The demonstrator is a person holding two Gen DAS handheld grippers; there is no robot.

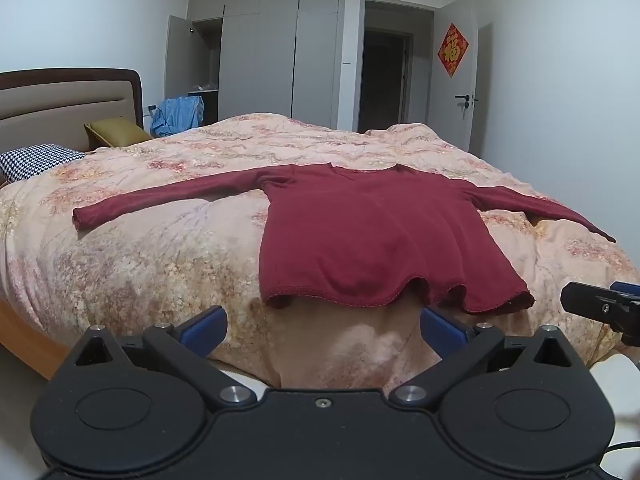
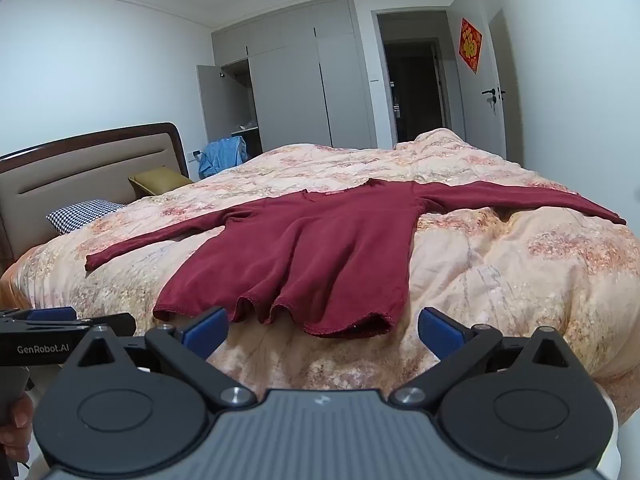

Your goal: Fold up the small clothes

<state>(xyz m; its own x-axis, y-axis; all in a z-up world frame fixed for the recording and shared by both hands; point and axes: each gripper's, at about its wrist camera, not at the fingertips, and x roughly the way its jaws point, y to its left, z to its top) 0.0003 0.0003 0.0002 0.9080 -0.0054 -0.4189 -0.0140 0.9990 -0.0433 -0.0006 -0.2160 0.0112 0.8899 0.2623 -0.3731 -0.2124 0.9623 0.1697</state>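
Sweater: dark red long-sleeved sweater (image 1: 372,236) lies spread flat on the bed, front side down or up cannot be told, collar toward the far side and hem toward the cameras.
Sleeves: both stretch straight out to the sides; the left one ends in a cuff on the quilt, the right one runs off toward the bed's right edge.
Hem: wavy, with several soft ripples, and it hangs slightly over the near slope of the quilt; a stitched seam runs along it.
Body: mostly smooth, with a few long shallow creases running from collar to hem.
Bed: covered by a pink and orange flowered quilt (image 1: 160,248); a checked pillow (image 1: 36,160) and an olive cushion (image 1: 116,132) sit by the headboard.
Left gripper (image 1: 323,330): spread wide with nothing between its blue pads, hovering just short of the hem's middle.
Right gripper (image 2: 323,330): likewise spread wide and empty, near the hem's right corner.
Room: grey wardrobe (image 1: 280,56) with one door ajar stands behind the bed.
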